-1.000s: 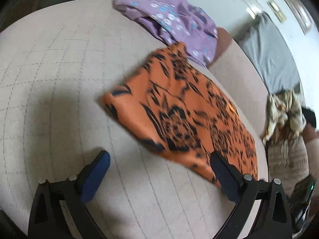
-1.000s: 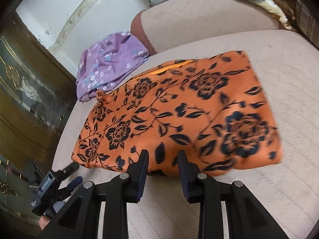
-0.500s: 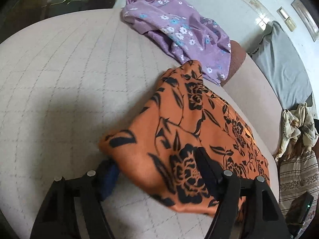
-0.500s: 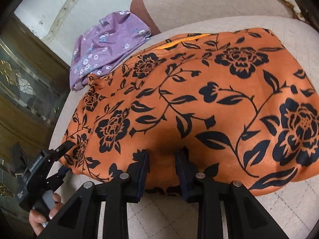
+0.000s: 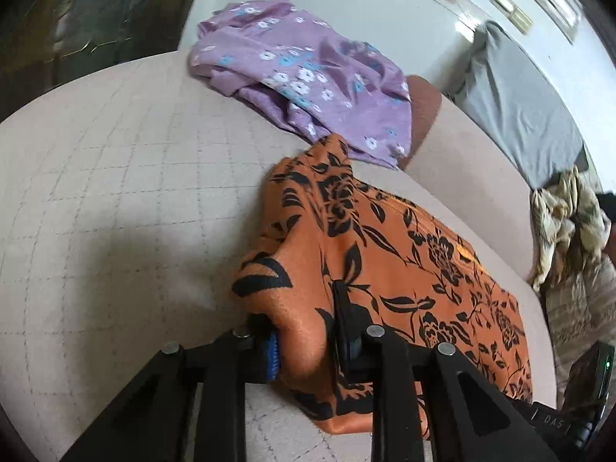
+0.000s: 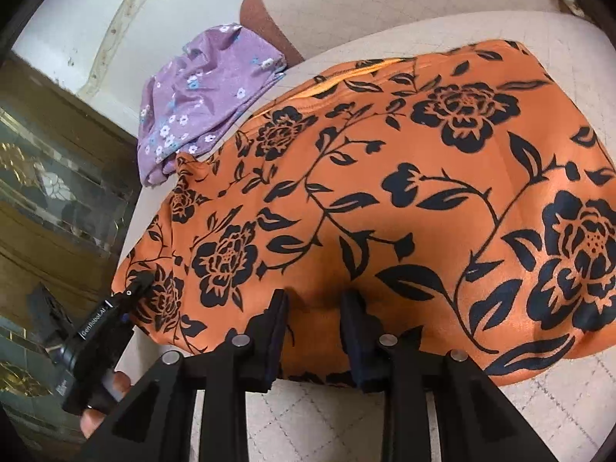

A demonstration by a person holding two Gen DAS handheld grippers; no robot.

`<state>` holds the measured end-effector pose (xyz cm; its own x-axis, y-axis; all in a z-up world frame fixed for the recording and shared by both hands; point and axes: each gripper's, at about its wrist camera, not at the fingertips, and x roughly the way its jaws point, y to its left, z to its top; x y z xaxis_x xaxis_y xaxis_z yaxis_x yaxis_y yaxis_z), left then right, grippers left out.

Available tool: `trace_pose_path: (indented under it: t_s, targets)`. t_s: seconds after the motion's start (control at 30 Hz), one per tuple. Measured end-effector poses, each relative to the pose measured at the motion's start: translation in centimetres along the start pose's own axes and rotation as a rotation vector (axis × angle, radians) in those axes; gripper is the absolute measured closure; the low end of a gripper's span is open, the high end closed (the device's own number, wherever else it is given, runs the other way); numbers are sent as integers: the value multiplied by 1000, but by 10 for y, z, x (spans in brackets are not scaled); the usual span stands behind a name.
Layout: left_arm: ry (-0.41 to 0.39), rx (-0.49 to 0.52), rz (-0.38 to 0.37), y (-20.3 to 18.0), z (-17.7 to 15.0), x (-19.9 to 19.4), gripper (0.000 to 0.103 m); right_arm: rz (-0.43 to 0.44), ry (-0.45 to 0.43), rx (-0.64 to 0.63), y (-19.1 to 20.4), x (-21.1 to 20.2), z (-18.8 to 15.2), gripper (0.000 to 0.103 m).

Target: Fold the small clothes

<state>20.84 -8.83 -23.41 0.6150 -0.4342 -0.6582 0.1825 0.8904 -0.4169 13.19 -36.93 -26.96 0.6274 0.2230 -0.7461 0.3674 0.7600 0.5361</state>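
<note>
An orange garment with black flowers lies on a beige quilted cushion. My left gripper is shut on its near left corner, with the cloth bunched between the pads. In the right wrist view the same garment fills the middle. My right gripper is shut on a fold of its near edge. The left gripper also shows in the right wrist view, at the garment's left corner.
A crumpled purple flowered garment lies at the far end of the cushion, touching the orange one; it also shows in the right wrist view. A beige backrest, a grey cloth and a patterned cloth are at the right.
My left gripper moved in from open onto the orange garment's corner and shut on it. My right gripper moved forward onto the near edge and shut on the cloth.
</note>
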Motion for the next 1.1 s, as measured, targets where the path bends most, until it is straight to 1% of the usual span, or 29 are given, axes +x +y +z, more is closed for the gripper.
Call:
trace_pose_path:
  t_s: [0.1, 0.17, 0.23, 0.33, 0.5, 0.53, 0.6, 0.73, 0.83, 0.87, 0.93, 1.0, 1.1]
  targets:
    - [-13, 16, 2, -2, -1, 1, 80, 11, 14, 17, -3, 2, -1, 72]
    - [-23, 36, -5, -5, 0, -1, 84, 5, 20, 6, 0, 1, -2, 72]
    - [-43, 77, 12, -12, -1, -6, 85, 10, 22, 12, -4, 0, 0, 72]
    - [-106, 190, 12, -32, -4, -18, 86, 38, 13, 33, -5, -7, 2, 70]
    - [-180, 383, -36, -70, -17, -38, 87, 136, -36, 46, -5, -27, 13, 67]
    - [-189, 430, -46, -79, -22, -41, 87, 159, -35, 54, -6, -29, 15, 64]
    - [-193, 503, -72, -93, -34, -44, 87, 204, -24, 69, -7, -29, 20, 34]
    - [-191, 610, -104, -115, -55, -47, 88, 298, -38, 84, -9, -33, 31, 33]
    - [-172, 679, -138, -131, -70, -47, 88, 350, -43, 96, -8, -32, 43, 31]
    - [-167, 701, -146, -136, -75, -46, 88, 371, -47, 99, -9, -31, 49, 28]
    - [-153, 746, -158, -145, -85, -43, 88, 386, -62, 106, -9, -28, 59, 25]
    - [-133, 795, -168, -153, -97, -40, 88, 375, -56, 123, -13, -20, 70, 22]
    - [-115, 866, -167, -163, -114, -35, 88, 390, 15, 179, -24, 4, 84, 22]
